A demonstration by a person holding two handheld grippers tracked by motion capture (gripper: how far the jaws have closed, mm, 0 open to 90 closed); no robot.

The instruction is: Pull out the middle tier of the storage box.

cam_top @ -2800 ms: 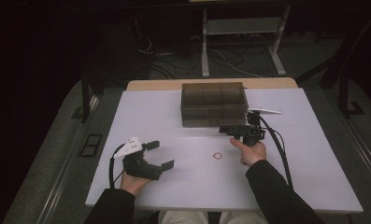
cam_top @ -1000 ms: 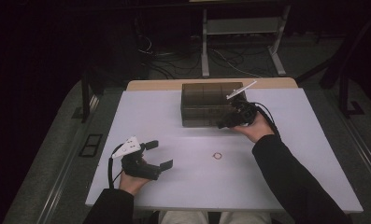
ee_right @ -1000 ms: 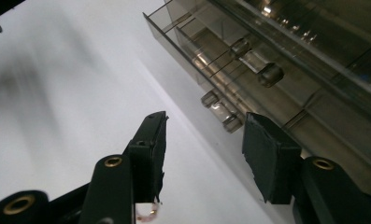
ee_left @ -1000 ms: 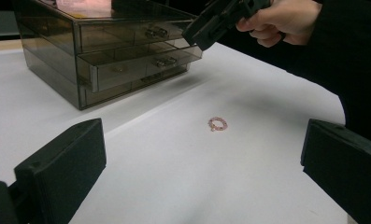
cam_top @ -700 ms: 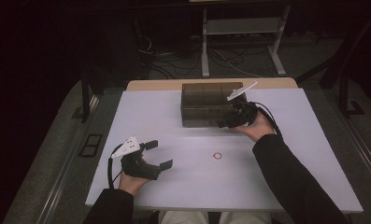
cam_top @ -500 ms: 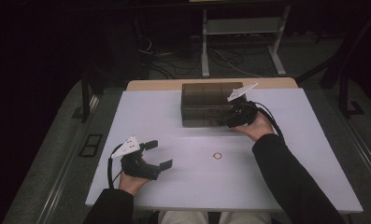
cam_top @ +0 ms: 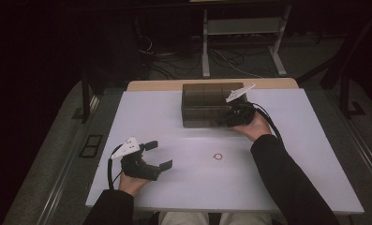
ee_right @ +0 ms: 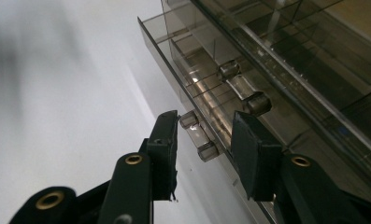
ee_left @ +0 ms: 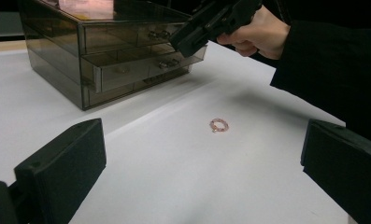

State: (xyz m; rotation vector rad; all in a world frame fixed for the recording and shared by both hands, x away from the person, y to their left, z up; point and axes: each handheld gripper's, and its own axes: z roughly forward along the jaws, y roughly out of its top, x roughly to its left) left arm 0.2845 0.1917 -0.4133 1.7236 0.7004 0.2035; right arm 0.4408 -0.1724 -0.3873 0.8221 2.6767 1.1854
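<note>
Smoky clear drawer box (cam_top: 207, 104), lower drawer (ee_left: 141, 70) ajar — clear handle (ee_right: 199, 135)

We take this for a dim lab or workshop: a white table (cam_top: 183, 117) set on grey floor, loose cables (cam_top: 183, 63) trailing behind it, and a metal stand's legs (cam_top: 242, 42) beyond.

Ring (cam_top: 218, 156) detail too small, table (ee_right: 43, 70) blurred, drawer contents unclear
</note>
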